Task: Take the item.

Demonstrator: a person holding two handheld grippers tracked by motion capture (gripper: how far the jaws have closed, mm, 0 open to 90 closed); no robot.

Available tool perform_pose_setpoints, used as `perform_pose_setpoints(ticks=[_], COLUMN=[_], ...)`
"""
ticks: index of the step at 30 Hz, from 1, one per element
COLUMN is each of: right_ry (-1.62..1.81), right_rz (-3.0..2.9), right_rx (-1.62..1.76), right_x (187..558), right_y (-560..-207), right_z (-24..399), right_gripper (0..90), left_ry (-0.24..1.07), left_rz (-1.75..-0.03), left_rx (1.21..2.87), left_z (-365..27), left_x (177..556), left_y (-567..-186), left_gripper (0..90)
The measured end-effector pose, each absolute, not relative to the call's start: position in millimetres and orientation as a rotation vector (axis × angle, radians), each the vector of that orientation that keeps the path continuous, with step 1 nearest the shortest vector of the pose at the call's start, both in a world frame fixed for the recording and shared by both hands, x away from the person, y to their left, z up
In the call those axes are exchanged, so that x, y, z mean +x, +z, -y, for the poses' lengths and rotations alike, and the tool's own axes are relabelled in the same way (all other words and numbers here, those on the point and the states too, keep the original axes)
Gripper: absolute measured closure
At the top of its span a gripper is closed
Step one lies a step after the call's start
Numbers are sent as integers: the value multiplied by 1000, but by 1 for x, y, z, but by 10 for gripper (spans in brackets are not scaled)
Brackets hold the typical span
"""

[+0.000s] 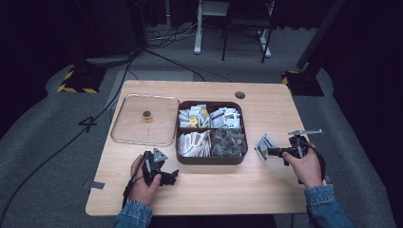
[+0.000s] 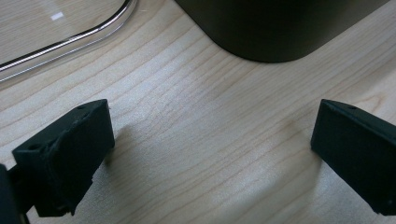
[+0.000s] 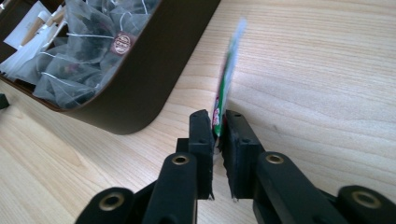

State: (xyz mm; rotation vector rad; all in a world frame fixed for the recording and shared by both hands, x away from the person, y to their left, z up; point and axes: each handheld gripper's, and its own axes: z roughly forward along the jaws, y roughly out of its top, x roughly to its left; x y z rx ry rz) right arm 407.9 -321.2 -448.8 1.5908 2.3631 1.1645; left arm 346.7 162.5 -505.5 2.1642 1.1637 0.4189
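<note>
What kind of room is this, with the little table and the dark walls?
Probably a lab or recording studio rather than a home. A lone wooden table stands on grey carpet between dark curtains, cables trail across the floor, and stand bases carry yellow-black hazard tape. A box of tea bags serves as the prop.

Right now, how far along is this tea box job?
Done: the clear lid is off and lies on the table left of the brown box. In hand: the right gripper pinches a flat sachet upright over the table, just right of the box. The left gripper rests open with nothing between its jaws. Left: the sachet is not yet set down, and the box stands uncovered.
</note>
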Motion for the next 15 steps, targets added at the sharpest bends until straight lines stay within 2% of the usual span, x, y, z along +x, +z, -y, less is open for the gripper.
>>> perform_pose_setpoints(ticks=[7,15], right_ry=[1125,1048], right_rz=[-2338,-2293], right_rx=[1579,1606], right_x=[409,411], right_y=[-452,-455], right_z=[323,330], right_gripper=[645,591], left_ry=[419,419], left_rz=[-1163,-1163], left_rx=[2166,2165], left_z=[-163,-163], left_x=[347,347], left_y=[-505,-505], left_gripper=[0,0])
